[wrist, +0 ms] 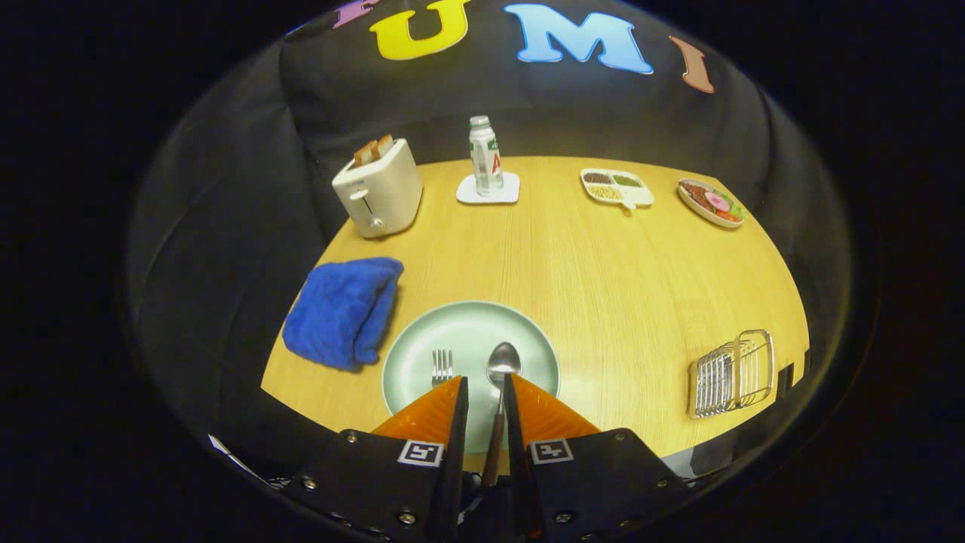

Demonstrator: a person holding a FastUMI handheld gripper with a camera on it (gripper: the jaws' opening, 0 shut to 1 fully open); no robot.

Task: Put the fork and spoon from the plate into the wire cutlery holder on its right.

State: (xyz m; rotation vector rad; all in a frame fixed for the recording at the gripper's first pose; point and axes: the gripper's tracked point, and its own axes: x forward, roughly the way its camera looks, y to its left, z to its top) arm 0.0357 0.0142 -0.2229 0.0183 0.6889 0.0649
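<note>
Shiny metal spoon (503, 362) and fork (442, 365) on a smooth glazed plate (422, 339); matt wood-grain counter (603, 279); fuzzy cloth towel (343, 311); bright wire holder (733, 372).

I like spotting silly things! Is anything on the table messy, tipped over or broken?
Nothing looks spilled or broken. The wire cutlery holder seems to lie on its side, though that is hard to tell. The spoon lies between the gripper jaws, fork beside it on the plate.
</note>
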